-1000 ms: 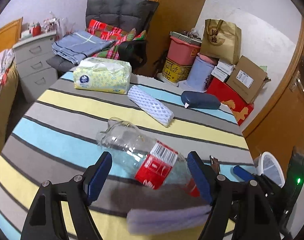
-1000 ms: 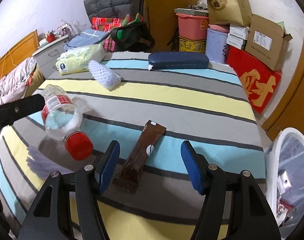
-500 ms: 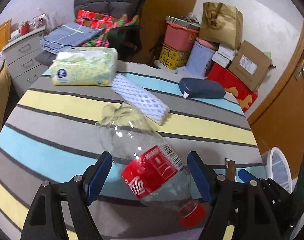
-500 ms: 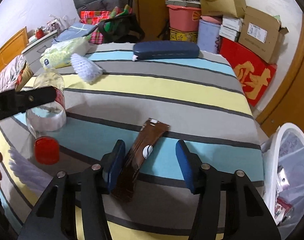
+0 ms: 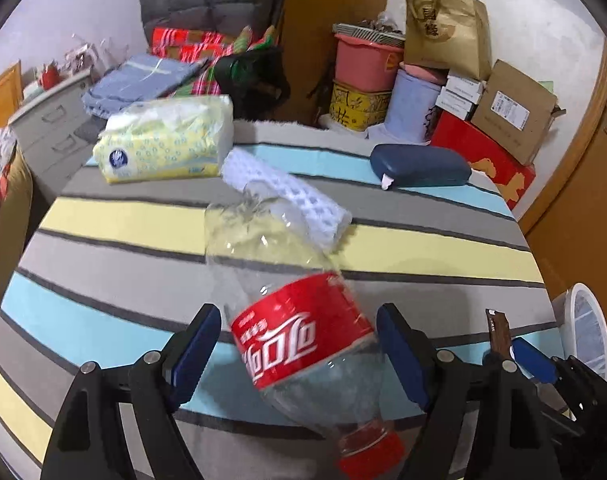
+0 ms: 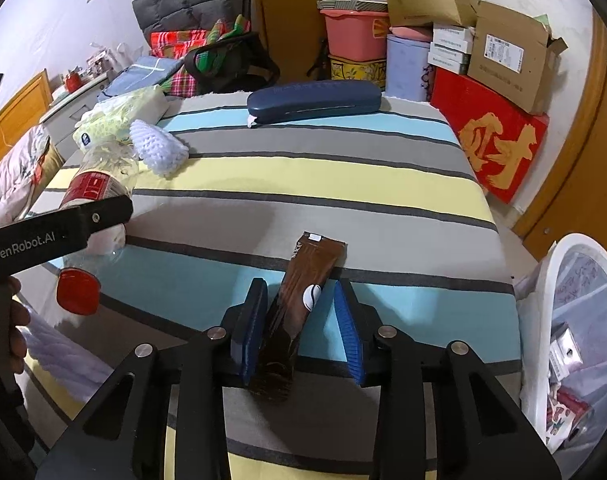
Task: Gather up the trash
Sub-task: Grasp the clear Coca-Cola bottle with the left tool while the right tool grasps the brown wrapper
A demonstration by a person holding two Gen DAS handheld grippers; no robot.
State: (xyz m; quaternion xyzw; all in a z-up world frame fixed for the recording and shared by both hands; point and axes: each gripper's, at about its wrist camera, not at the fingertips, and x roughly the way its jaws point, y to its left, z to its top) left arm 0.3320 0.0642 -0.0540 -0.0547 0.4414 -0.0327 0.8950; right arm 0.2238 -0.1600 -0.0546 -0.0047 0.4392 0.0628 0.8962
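On the striped tablecloth (image 6: pixel 343 184): 1 clear plastic bottle w/ red label and red cap (image 5: pixel 303 332), 1 brown snack wrapper (image 6: pixel 299 304), 1 white foam-net sleeve (image 5: pixel 287 204), 1 yellow-white soft tissue pack (image 5: pixel 163 144), 1 dark blue hard glasses case (image 6: pixel 315 100). Beside the table: 1 white trash bin w/ clear liner (image 6: pixel 575 320). Behind: 1 brown paper bag (image 5: pixel 443 28), 1 open cardboard box (image 6: pixel 507 60), 1 pink plastic tub (image 6: pixel 355 36). 2 blue-padded black grippers: left gripper (image 5: pixel 303 356), right gripper (image 6: pixel 299 328).

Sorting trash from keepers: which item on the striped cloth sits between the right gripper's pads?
The brown wrapper, flat and dark, between the right gripper pads; the clear bottle lies between the left gripper pads.
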